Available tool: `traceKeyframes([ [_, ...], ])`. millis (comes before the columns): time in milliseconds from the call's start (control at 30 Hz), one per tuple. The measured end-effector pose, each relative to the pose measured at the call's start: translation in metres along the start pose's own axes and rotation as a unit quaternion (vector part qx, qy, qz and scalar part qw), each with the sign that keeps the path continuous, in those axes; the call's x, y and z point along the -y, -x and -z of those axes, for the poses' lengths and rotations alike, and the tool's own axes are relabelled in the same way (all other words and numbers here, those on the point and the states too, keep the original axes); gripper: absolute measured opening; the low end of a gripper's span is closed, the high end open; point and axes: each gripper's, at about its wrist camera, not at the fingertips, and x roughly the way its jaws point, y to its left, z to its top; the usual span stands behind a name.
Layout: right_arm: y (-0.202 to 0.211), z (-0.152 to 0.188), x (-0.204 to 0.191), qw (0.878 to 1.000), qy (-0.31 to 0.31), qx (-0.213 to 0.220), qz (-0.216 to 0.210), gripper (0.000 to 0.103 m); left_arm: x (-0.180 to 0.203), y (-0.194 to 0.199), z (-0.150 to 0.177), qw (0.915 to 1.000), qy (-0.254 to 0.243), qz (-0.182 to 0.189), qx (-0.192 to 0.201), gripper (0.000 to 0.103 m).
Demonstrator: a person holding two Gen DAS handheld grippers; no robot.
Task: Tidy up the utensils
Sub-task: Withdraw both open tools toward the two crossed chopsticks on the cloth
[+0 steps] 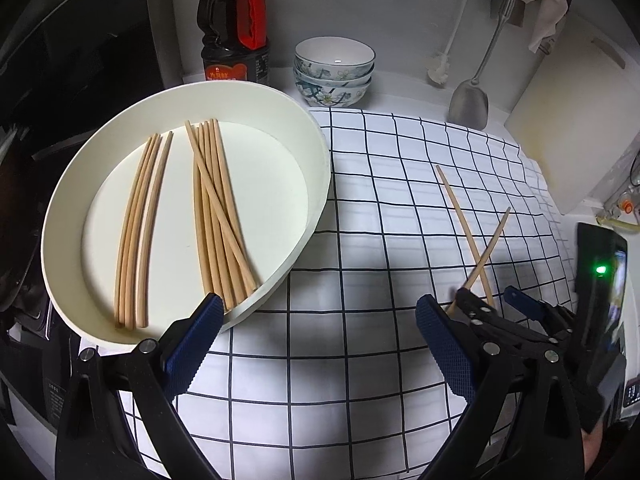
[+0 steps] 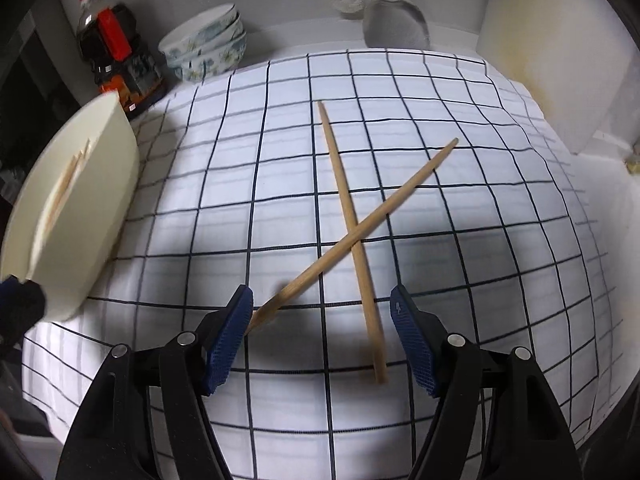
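Across the left wrist view spreads a white cloth (image 1: 360,240) with a dark grid, laid over a counter against a pale wall. At upper left a cream oval tray (image 1: 316,184) holds two bunches of wooden chopsticks (image 1: 212,216). Behind it stand a dark sauce bottle (image 1: 234,28) and stacked floral bowls (image 1: 334,70); a metal spatula (image 1: 470,100) and a white brush (image 1: 440,68) hang at upper right, beside a pale cutting board (image 1: 568,136). The left gripper (image 1: 320,320) has its jaws wide apart with nothing between them; one blue pad overlaps the tray's near rim, contact unclear. At lower right the right gripper (image 1: 490,300) partly hides the near ends of two crossed chopsticks (image 1: 476,248).

Centre of the right wrist view, the crossed chopsticks (image 2: 352,224) lie on the cloth (image 2: 480,240). The right gripper (image 2: 322,300) is spread open; the blurred end of one stick meets its left pad, and the other stick's end lies between the fingers. At left the tray (image 2: 104,184) is cut off by the frame, its contents mostly hidden. The bottle (image 2: 116,52), bowls (image 2: 208,44) and spatula (image 2: 396,20) line the top edge.
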Motion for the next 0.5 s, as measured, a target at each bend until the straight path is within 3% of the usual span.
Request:
traceKeyframes([
  [67, -0.006, 0.000, -0.006, 0.999, 0.022, -0.002, 0.028, 0.068, 0.002, 0.002, 0.000, 1.0000, -0.002, 0.005, 0.006, 0.095],
  [200, -0.005, 0.003, 0.002, 0.999, 0.027, 0.007, 0.044, 0.068, 0.010, 0.007, -0.002, 0.9997, -0.008, 0.015, 0.019, 0.095],
  [500, 0.004, 0.008, 0.058, 0.998, -0.002, 0.014, 0.065, 0.068, 0.048, -0.007, -0.003, 0.9986, -0.030, 0.040, 0.017, 0.095],
])
